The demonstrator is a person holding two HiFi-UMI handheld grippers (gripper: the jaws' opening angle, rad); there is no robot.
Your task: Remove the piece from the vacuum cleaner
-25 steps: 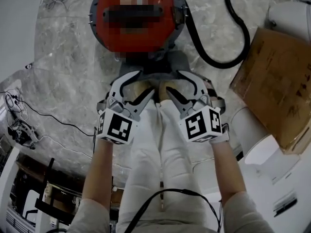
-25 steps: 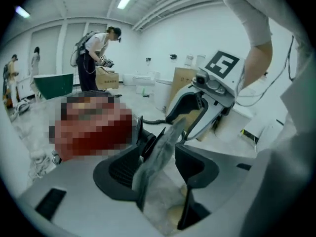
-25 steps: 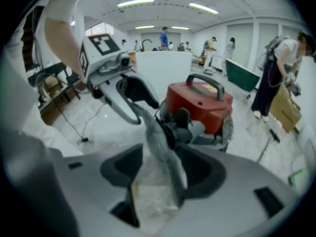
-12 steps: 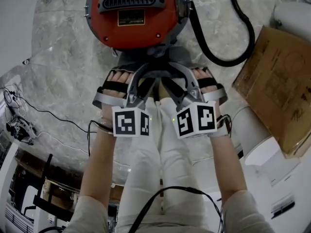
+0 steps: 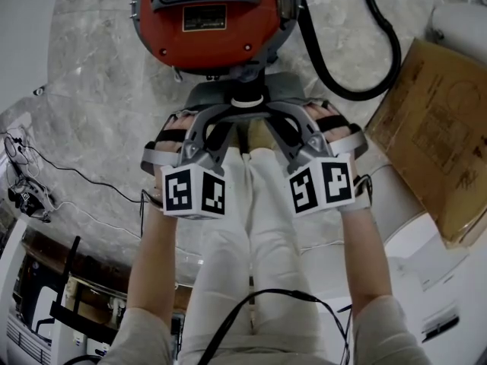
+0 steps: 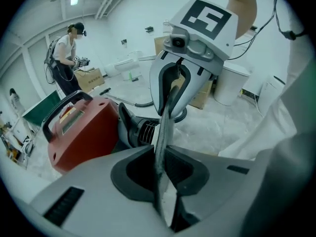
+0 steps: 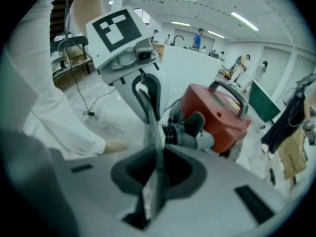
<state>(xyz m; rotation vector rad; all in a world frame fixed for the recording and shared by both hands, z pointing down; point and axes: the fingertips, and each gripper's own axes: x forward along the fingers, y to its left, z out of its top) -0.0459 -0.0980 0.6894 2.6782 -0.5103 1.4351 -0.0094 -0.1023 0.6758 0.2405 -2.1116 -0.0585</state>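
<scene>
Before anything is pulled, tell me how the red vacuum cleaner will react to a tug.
The red vacuum cleaner is a squat, wide canister, so it probably won't tip. It stands on a polished stone floor, so it may slide toward the person. Its black hose would likely trail along.

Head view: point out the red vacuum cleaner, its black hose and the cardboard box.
red vacuum cleaner [image 5: 205,48]: head view, on its red top shell.
black hose [image 5: 394,52]: head view, on the loop's right side.
cardboard box [image 5: 434,139]: head view, on its brown top face.
</scene>
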